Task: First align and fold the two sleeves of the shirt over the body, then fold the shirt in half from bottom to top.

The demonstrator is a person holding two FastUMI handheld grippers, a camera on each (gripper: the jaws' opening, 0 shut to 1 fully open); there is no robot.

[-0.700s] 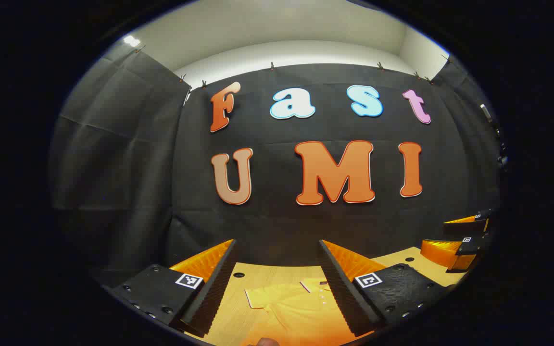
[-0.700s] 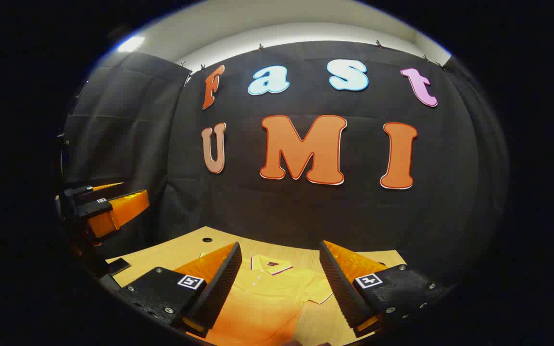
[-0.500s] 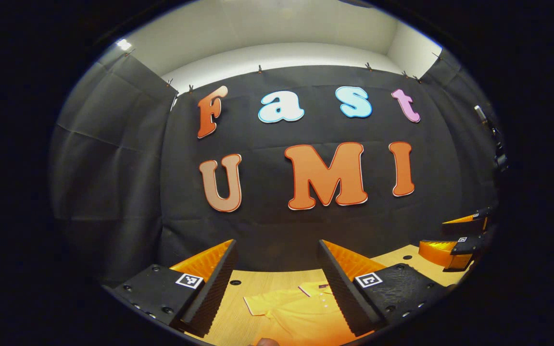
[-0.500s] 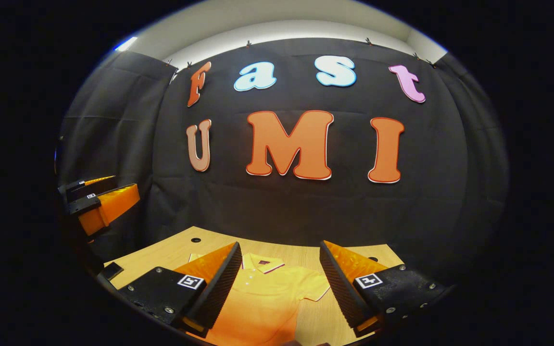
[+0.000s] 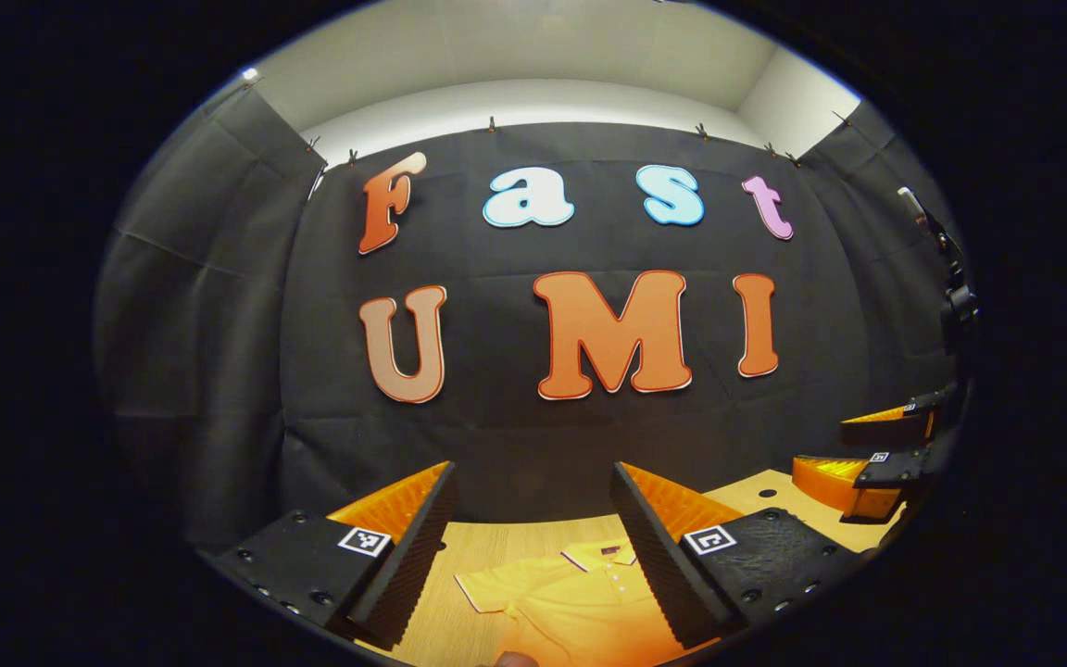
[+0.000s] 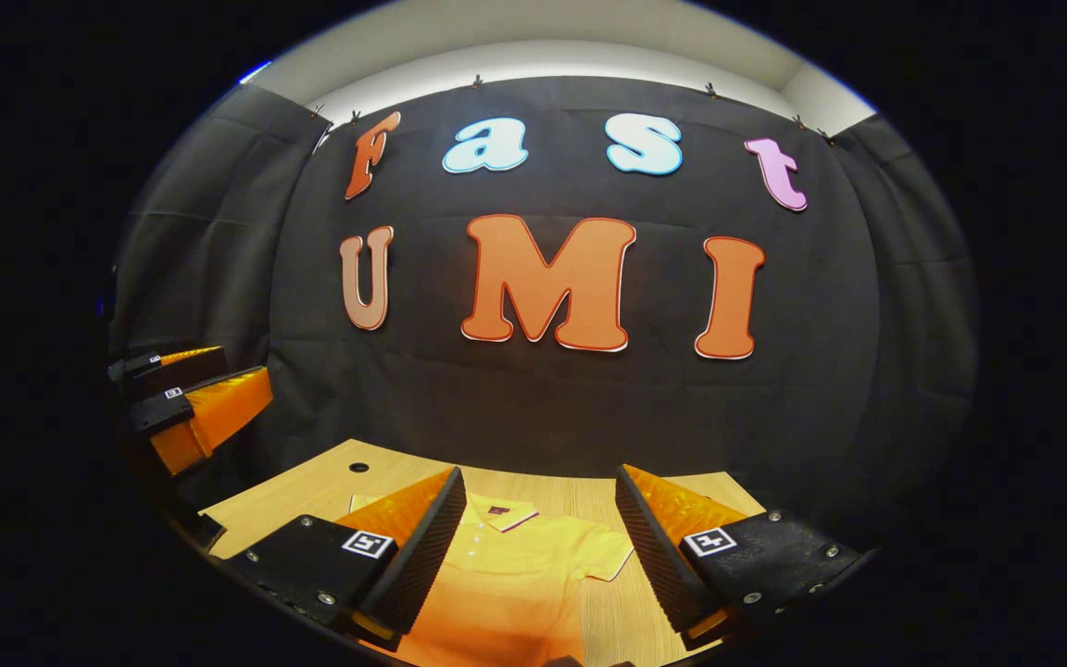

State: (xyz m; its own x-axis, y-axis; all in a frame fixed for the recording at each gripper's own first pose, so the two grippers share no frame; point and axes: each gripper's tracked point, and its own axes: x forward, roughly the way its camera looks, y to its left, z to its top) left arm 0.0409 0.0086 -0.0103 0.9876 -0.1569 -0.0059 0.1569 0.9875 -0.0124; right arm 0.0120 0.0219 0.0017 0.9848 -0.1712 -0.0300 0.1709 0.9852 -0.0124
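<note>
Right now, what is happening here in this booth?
A person holds two claws above a wooden table where a yellow polo shirt lies flat, collar toward the wall. The left claw and the right claw are both open and hold nothing, raised over the shirt and apart from it. The sleeve on the right is spread out to the side, and the other sleeve too, so no fold has been made yet.

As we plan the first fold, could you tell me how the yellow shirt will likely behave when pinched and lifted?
The shirt lies flat on the table, so it is probably floppy and will drape. Its sleeve looks thin, likely light, and may slip from open fingers.
</note>
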